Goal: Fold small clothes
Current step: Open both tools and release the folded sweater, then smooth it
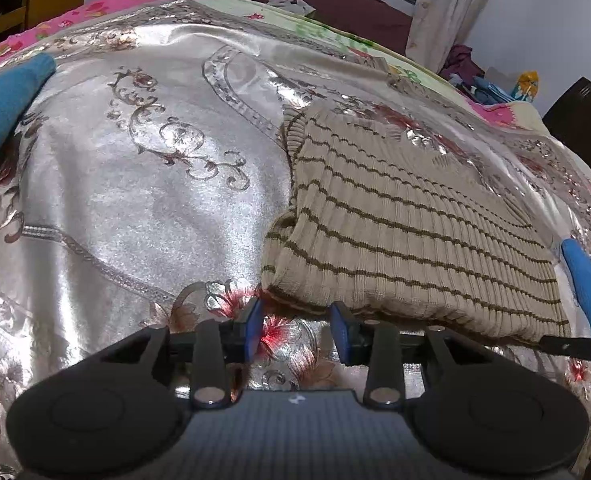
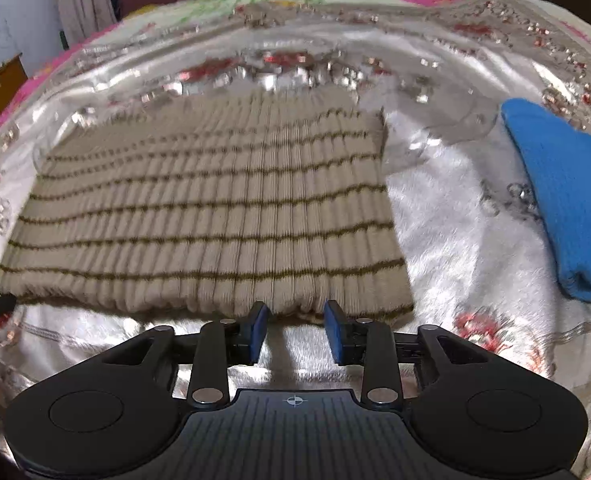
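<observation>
Toward the near edge of the bed (image 1: 143, 184), over its shiny silver floral cover (image 2: 447, 240): folded beige striped knit (image 1: 407, 220) lying flat, near fold just ahead of both claws. Left claw (image 1: 297, 330) partly open with nothing between the blue pads, tips just short of the knit's near left corner; right claw (image 2: 293, 330) likewise partly open and empty-handed, tips at the near fold toward the knit's right side, contact impossible to tell. Off toward the bed's side edges, blue cloth (image 2: 563, 200) lying apart from the knit.
</observation>
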A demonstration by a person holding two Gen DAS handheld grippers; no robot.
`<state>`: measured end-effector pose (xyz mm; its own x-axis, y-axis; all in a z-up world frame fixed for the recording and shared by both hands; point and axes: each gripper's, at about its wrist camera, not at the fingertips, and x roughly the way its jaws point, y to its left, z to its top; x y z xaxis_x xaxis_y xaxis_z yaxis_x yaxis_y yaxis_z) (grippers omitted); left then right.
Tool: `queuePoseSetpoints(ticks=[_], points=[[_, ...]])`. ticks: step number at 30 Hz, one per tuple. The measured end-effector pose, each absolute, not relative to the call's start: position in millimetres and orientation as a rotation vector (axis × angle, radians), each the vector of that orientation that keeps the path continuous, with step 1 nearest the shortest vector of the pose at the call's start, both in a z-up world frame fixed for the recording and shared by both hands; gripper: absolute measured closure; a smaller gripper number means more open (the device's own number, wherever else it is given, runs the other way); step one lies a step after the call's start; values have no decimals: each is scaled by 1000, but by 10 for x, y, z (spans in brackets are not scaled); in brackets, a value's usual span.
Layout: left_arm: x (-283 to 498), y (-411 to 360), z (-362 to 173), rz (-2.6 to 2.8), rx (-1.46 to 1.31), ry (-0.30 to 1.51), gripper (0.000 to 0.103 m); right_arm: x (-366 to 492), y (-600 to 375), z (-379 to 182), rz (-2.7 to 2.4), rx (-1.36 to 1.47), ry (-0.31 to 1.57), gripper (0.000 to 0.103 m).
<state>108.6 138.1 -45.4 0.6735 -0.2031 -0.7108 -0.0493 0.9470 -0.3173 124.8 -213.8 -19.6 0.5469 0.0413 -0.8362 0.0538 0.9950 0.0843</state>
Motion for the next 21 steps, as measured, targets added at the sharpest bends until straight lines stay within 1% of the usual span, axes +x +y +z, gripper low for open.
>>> queuePoseSetpoints(ticks=[7, 12, 16, 21], points=[[1071, 1376, -447, -101, -330, 829, 61, 1235, -2065, -137, 10, 103, 978, 69], [1027, 1384, -389, -127, -345, 790, 61, 1272, -2036, -121, 10, 114, 980, 69], [1072, 1369, -453, -123, -340, 830, 61, 1277, -2004, -104, 7, 103, 986, 69], [1051, 1388, -399, -137, -372, 780, 61, 1308, -1877, 70, 52, 100, 956, 69]])
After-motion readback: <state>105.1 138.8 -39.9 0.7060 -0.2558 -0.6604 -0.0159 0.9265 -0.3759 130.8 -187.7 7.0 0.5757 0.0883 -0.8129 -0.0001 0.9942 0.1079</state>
